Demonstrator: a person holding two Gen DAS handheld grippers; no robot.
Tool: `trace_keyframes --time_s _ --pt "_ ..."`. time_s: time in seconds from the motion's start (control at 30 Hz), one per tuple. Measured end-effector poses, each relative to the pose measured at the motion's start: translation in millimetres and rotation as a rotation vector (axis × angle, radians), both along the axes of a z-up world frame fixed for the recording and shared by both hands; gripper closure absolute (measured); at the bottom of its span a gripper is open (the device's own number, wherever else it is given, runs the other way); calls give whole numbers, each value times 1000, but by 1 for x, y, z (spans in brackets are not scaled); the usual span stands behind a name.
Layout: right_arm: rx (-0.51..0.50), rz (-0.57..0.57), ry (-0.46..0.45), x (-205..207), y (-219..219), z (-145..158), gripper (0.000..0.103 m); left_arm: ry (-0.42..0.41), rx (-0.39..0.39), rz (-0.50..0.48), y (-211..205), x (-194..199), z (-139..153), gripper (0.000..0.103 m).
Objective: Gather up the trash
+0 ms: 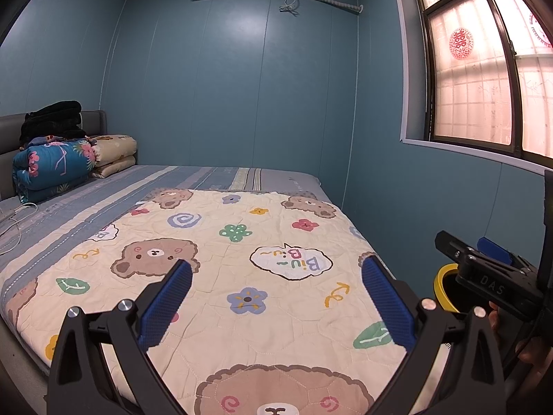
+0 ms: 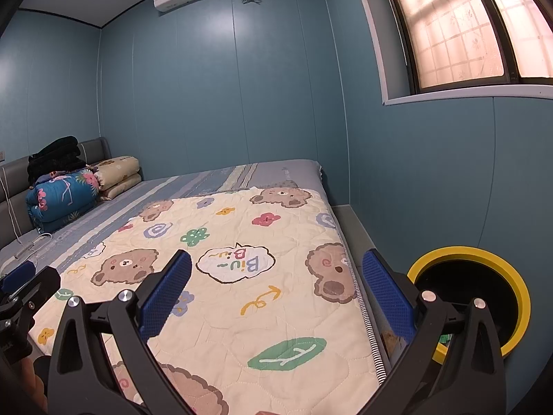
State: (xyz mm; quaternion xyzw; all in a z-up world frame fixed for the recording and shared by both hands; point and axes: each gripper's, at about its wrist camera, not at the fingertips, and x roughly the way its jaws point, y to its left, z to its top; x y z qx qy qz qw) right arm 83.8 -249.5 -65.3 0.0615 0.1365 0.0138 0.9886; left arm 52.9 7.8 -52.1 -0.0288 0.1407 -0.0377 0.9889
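Both grippers, left (image 1: 276,294) and right (image 2: 276,290), hang wide and empty over the bed (image 1: 242,242), no trash visible on it, bin (image 2: 484,297) on the floor right of it, so collection looks done or unstarted.

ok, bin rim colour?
Yellow rim on the bin, black inside. Clearest in the right wrist view.
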Motion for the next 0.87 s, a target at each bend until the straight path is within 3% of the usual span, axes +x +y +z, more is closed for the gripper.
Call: trace_keyframes --time_s 0.87 --pt "11 -2 9 0 -3 0 8 15 1 -21 7 6 -2 8"
